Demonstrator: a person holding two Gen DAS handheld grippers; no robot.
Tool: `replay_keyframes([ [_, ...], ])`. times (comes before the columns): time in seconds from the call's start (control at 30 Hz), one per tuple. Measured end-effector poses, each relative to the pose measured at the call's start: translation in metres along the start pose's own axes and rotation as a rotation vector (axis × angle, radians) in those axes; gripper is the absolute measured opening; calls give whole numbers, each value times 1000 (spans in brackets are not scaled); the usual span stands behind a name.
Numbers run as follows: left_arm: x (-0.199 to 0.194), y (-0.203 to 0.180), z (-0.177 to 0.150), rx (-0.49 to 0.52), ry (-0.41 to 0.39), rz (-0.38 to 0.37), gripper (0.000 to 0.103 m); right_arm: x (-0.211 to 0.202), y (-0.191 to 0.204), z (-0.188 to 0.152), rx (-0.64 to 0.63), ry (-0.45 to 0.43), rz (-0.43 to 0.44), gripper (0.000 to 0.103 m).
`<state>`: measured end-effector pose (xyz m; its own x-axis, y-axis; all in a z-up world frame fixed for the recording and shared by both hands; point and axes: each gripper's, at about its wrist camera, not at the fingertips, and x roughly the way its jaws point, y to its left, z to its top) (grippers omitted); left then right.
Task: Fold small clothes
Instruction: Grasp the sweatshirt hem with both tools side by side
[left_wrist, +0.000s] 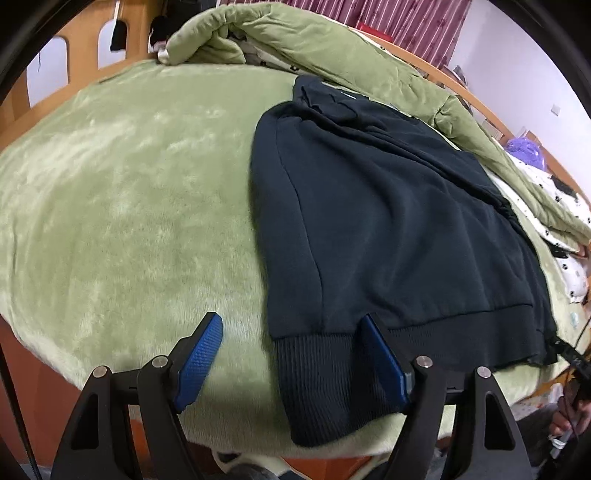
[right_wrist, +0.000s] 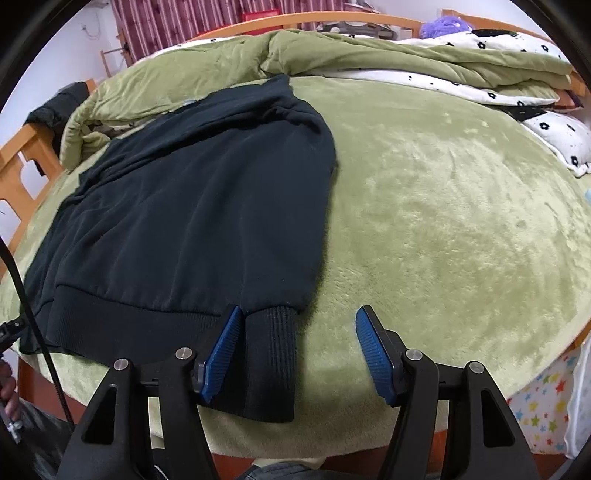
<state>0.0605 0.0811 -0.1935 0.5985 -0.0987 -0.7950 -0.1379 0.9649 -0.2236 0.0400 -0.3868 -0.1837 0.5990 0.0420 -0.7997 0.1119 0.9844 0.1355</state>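
Dark sweatshirt (left_wrist: 388, 221) between spread tongs (left_wrist: 291, 354)

This is a bedroom in a home. A wooden bed frame (right_wrist: 22, 162) with cut-out panels surrounds a mattress covered by a plush green blanket (right_wrist: 443, 206). A rumpled green quilt (left_wrist: 303, 40) with a white, black-flowered lining is heaped along the far side, near a matching pillow (right_wrist: 561, 144). Striped maroon curtains (right_wrist: 207, 18) hang behind, and a purple fuzzy item (right_wrist: 447, 26), possibly a toy, sits by the rail.

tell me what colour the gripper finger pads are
Blue, textured pads; clearest in the right wrist view.
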Motion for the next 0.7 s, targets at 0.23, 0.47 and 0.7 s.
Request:
replay_keyframes([
  [0.23, 12, -7, 10, 44, -42, 53, 70, 16, 16, 14, -31, -28, -19, 46],
  [0.47, 4, -3, 12, 31, -49, -23, 16, 23, 24, 18, -57, -58, 2, 17],
  [0.7, -26, 7, 13, -1, -59, -95, 11, -8, 9, 17, 50, -82, 74, 13],
])
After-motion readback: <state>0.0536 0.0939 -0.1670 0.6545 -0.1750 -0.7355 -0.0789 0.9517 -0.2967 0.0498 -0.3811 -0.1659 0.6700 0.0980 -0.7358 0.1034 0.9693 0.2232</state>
